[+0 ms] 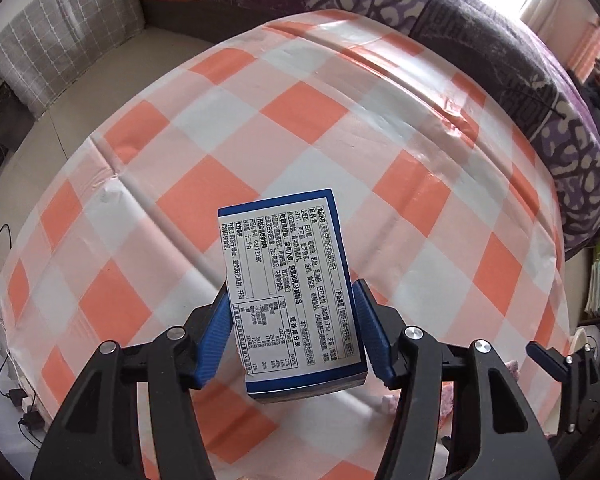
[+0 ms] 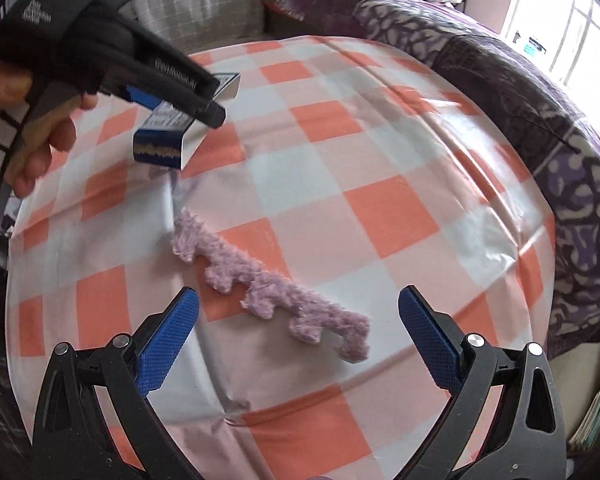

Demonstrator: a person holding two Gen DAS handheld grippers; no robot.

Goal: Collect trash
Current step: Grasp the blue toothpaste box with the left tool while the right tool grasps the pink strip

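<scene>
The left gripper (image 1: 296, 320) clamps its ribbed blue pads (image 1: 216, 340) on the two long sides of a blue-edged cardboard box with a white printed label (image 1: 290, 280), held above the orange, pink and white checked plastic tablecloth (image 1: 300, 120). The right gripper (image 2: 300, 332) stands wide open and empty. A fuzzy, notched lilac strip (image 2: 268, 280) lies flat on the cloth between and just beyond its fingers, near the table's front.

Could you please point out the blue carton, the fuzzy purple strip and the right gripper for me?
blue carton (image 1: 288, 288): left wrist view, on its white printed label panel.
fuzzy purple strip (image 2: 268, 284): right wrist view, on its middle stretch, lying on the checked cloth.
right gripper (image 2: 298, 344): right wrist view, midway between its blue fingertips.
</scene>
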